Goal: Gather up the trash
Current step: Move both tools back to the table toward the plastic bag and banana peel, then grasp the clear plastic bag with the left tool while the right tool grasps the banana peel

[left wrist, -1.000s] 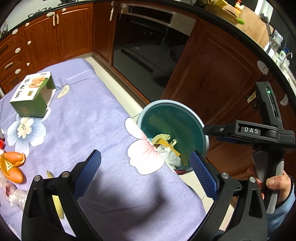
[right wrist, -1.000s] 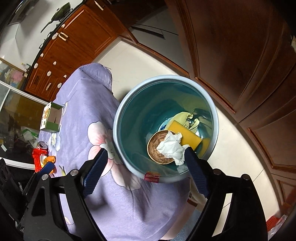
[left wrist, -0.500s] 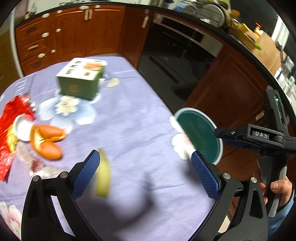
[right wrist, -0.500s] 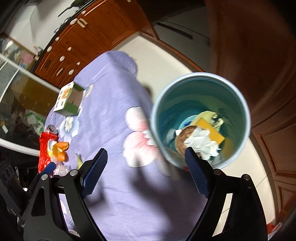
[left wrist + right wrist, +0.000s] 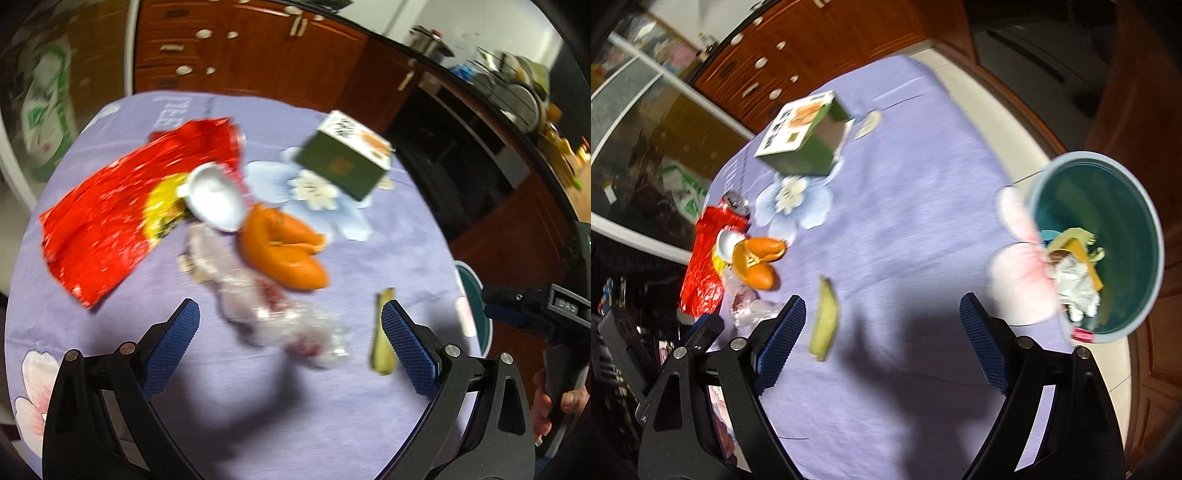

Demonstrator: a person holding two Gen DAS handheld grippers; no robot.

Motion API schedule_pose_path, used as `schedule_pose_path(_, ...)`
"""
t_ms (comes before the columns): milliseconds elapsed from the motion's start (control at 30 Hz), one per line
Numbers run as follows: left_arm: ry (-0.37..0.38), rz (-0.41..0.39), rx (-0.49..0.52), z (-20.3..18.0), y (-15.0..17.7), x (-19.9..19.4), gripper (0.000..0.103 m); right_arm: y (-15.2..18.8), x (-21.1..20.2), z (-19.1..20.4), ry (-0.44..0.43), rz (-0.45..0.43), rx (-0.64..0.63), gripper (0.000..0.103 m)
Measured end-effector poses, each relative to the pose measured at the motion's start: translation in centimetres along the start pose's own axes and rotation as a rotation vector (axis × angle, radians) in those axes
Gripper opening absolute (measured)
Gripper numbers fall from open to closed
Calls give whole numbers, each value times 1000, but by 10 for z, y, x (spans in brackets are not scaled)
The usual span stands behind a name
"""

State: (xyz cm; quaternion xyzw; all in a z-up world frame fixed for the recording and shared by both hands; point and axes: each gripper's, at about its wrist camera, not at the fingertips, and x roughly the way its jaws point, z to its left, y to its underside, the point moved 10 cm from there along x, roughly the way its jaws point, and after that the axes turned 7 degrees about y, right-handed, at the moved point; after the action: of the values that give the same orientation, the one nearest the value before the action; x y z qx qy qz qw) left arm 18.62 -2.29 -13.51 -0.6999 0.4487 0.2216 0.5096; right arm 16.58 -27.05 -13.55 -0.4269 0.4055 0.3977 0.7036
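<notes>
Trash lies on the lilac flowered tablecloth (image 5: 229, 387): a red foil bag (image 5: 122, 210), a white cup lid (image 5: 214, 201), orange peel (image 5: 284, 247), a crumpled clear wrapper (image 5: 280, 317), a yellow-green peel strip (image 5: 384, 332) and a green-and-white carton (image 5: 347, 162). My left gripper (image 5: 290, 339) hangs open above the clear wrapper, nothing between its pads. My right gripper (image 5: 882, 339) is open and empty over bare cloth, the peel strip (image 5: 825, 321) just right of its left pad. The teal bin (image 5: 1108, 240) stands off the table's right edge, holding paper and a yellow piece.
Wooden cabinets (image 5: 236, 48) and a dark oven front (image 5: 443, 147) ring the table. A red can (image 5: 737, 203) stands by the foil bag. A hand (image 5: 554, 402) grips the right gripper's handle at the left wrist view's right edge. Pale floor (image 5: 997, 110) runs beside the table.
Both grippers swung away from the bin toward the table's littered end. The bin slid to the right edge of both views; the foil bag, peel and wrapper came under the left gripper. Jaws stayed open.
</notes>
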Motion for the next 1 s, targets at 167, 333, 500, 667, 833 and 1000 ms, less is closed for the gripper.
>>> schedule_pose_path(167,-21,31,-18,19,7,9,99,4,18,27,-4,38,-31,82)
schedule_pose_path(333,-28,45,10,17,9,20,99,5,30,40,-8,63,-41,81)
schedule_pose_path(500,-25,62,-3,20,9,32,99,3,36,38,-3,79,-36,82)
schedule_pose_path(667,-25,71,-1,17,11,43,93,1,41,34,4,92,-22,81)
schedule_pose_path(833,-1,80,19,9,13,51,75,-1,44,39,6,98,-28,82)
schedule_pose_path(1000,16,72,20,13,14,47,40,-1,49,54,9,105,-52,82)
